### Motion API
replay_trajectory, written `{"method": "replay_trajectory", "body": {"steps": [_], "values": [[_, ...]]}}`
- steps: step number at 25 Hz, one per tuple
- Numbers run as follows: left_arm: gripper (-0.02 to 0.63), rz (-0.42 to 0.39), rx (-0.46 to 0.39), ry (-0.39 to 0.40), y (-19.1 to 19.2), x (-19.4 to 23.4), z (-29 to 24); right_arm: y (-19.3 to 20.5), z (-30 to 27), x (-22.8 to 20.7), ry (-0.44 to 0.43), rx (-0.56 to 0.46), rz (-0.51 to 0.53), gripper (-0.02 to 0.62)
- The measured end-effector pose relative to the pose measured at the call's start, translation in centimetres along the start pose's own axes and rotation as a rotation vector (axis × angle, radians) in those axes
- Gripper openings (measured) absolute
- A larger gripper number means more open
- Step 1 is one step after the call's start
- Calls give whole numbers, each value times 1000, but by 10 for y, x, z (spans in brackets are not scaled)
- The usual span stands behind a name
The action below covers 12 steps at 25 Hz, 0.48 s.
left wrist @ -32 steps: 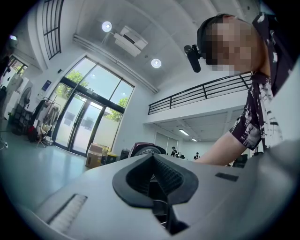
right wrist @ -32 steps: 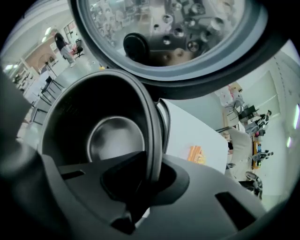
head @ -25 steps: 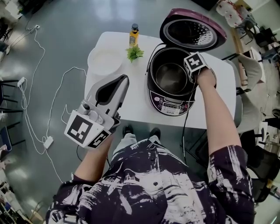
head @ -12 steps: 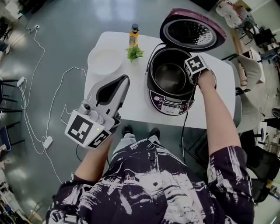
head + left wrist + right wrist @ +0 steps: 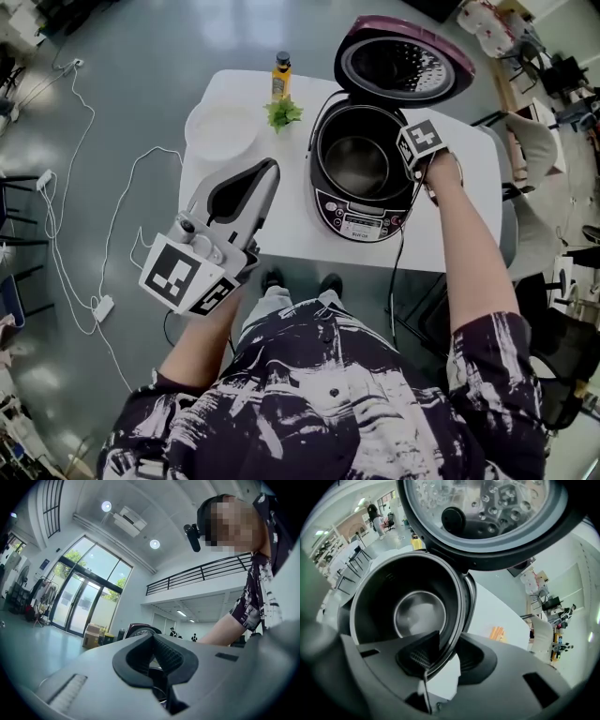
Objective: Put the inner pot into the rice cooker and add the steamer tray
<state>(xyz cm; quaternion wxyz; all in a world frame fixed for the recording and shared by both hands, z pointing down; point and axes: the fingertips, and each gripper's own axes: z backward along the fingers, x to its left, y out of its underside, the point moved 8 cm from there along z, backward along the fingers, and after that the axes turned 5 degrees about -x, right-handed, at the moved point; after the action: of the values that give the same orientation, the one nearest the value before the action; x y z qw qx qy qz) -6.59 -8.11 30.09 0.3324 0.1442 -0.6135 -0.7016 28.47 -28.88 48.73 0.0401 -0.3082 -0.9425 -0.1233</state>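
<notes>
Smooth, round metal inner pot (image 5: 356, 161) seated in the glossy rice cooker (image 5: 361, 220), upper centre. The right gripper (image 5: 447, 644) straddles its thin rim, jaws just opening (ribbed pads not pressing). The left gripper (image 5: 270, 171), lower left, is closed and empty.

Head view looks steeply down on the table (image 5: 291, 234); both gripper views share its rice cooker (image 5: 361, 216), the right closely from above.

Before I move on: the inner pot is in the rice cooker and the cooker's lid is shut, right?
Not quite. The lid is not shut: it stands open, tipped back behind the rice cooker, as the head view shows. The inner pot is in the cooker, as you said.
</notes>
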Motion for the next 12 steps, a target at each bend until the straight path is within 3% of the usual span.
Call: {"method": "replay_trajectory", "body": {"steps": [8, 12], "values": [[5, -12, -3, 14, -5, -11, -1, 16, 11, -7, -157, -89, -178, 105], [5, -12, -6, 27, -6, -16, -4, 25, 21, -15, -179, -117, -217, 70]]}}
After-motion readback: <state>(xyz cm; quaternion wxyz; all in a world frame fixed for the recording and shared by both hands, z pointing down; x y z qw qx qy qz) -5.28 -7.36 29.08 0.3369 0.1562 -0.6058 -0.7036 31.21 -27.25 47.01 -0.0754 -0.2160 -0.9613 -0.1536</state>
